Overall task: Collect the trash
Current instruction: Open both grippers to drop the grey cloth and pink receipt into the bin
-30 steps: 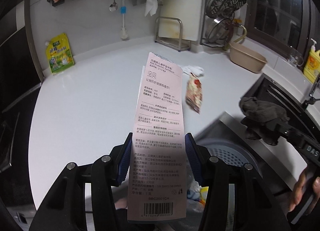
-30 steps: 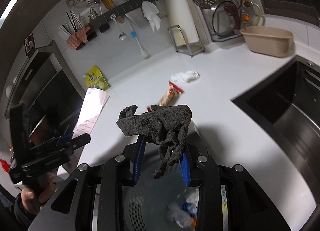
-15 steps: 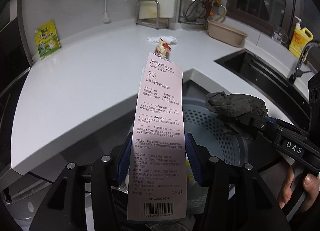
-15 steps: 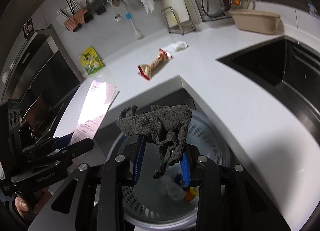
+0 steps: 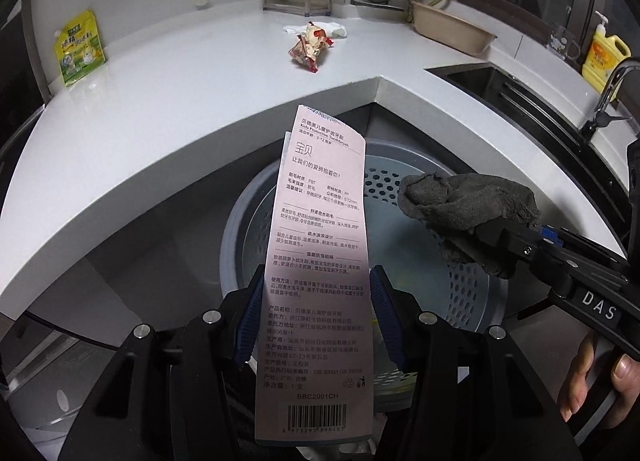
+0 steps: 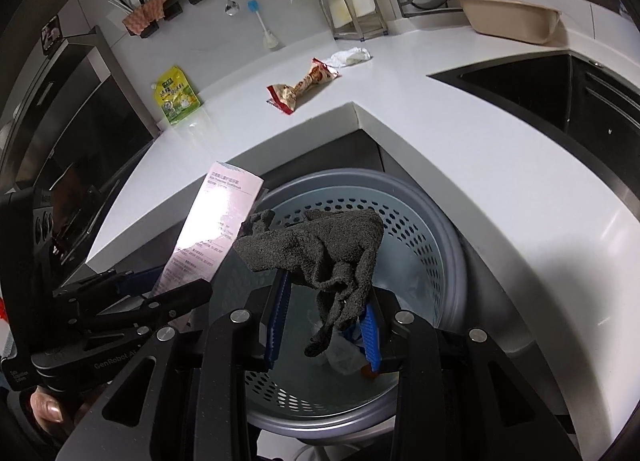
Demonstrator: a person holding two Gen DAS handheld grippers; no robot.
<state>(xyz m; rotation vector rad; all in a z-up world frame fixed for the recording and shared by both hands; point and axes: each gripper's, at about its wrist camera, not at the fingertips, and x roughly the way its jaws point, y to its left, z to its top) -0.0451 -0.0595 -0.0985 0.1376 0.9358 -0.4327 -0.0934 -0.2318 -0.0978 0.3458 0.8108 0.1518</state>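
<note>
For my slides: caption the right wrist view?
Right gripper holds a dark cloth over the perforated bin.

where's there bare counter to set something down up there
The widest bare stretch of counter runs from the inner corner toward the sink. Another lies between the green pouch and the snack wrapper, out to the front edge. Crowded: the back by the rack, with the wrapper touching the crumpled tissue, and the beige tub.

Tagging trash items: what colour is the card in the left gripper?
Pale pink card with dark print and a barcode; clearest in the left wrist view.
</note>
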